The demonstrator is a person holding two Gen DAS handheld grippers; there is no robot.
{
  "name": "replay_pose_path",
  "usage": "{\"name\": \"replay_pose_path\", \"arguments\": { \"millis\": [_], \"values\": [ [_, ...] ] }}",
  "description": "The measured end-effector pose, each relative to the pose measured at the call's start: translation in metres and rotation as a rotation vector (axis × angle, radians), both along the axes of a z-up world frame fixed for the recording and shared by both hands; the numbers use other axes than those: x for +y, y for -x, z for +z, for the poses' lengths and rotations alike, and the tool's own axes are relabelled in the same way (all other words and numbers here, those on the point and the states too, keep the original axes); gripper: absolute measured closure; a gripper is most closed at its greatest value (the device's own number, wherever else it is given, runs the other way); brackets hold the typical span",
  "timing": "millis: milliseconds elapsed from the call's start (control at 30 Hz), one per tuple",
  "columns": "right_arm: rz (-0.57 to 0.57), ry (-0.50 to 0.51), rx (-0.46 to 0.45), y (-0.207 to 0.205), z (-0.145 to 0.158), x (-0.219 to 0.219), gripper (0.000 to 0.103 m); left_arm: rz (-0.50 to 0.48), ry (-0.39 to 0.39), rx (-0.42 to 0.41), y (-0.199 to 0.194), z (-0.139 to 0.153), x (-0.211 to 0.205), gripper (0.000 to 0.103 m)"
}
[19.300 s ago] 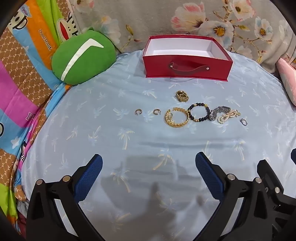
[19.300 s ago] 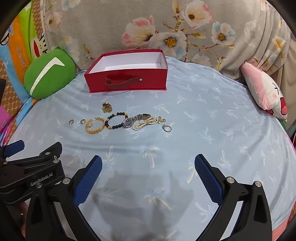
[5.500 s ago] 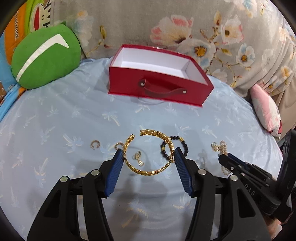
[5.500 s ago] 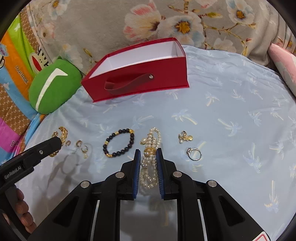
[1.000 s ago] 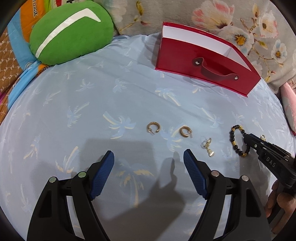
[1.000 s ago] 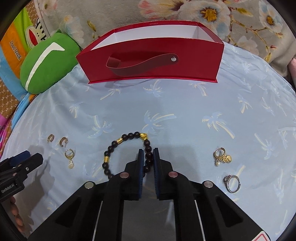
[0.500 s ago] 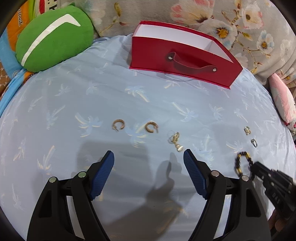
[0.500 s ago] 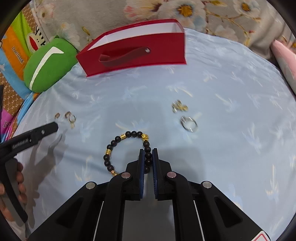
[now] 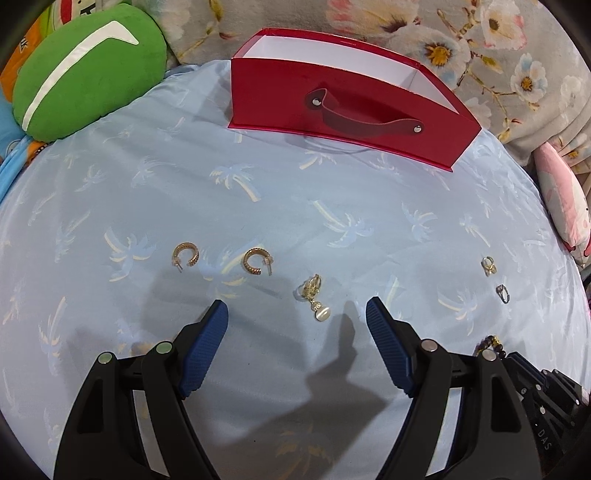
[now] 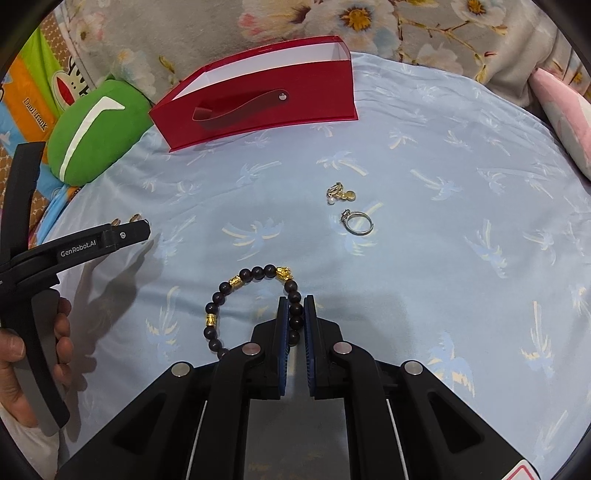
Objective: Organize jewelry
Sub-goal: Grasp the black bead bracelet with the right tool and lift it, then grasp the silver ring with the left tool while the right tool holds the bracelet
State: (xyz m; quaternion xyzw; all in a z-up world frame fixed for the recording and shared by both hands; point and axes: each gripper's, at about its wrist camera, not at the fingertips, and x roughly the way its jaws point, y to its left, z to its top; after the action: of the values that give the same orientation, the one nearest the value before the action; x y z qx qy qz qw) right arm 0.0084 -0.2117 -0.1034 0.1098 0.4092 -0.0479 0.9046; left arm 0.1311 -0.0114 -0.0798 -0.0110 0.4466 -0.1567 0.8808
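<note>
My right gripper [image 10: 295,306] is shut on a black bead bracelet [image 10: 236,291] with gold beads and holds it above the blue sheet. A silver ring [image 10: 356,222] and a gold clip earring [image 10: 340,194] lie ahead of it. My left gripper [image 9: 297,315] is open and empty, with a gold pearl drop earring [image 9: 314,297] between its fingertips. Two gold hoop earrings [image 9: 186,254] [image 9: 255,261] lie just beyond to the left. The red box [image 9: 332,107] with a strap handle stands open at the back; it also shows in the right wrist view [image 10: 258,99].
A green cushion [image 9: 81,66] sits at the back left and a pink cushion [image 9: 561,206] at the right edge. Floral fabric [image 10: 369,22] rises behind the box. The left gripper's body [image 10: 74,247] and the hand holding it show at the left of the right wrist view.
My right gripper has lifted the bead bracelet and drawn back from the ring and clip earring. My left gripper has moved forward and right, up to the pearl drop earring.
</note>
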Motion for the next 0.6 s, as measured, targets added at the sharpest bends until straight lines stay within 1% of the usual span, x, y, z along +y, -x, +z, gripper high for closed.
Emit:
{"name": "replay_pose_path", "arguments": {
  "millis": [133,233,467,600],
  "values": [
    [-0.022,-0.002,-0.001,0.007,0.001,-0.006,0.096,-0.02,0.007,-0.014,0.003,0.007,-0.008,0.029],
    [-0.038,-0.003,0.003,0.016,0.001,-0.012,0.096,-0.073,0.01,-0.032,0.009,0.016,-0.027,0.029],
    [-0.091,-0.003,0.035,0.049,0.001,-0.028,0.096,-0.23,0.021,-0.04,0.028,0.024,-0.107,0.029],
    [-0.131,-0.008,0.049,0.067,-0.002,-0.043,0.096,-0.302,0.021,-0.016,0.039,0.017,-0.157,0.029]
  ]
}}
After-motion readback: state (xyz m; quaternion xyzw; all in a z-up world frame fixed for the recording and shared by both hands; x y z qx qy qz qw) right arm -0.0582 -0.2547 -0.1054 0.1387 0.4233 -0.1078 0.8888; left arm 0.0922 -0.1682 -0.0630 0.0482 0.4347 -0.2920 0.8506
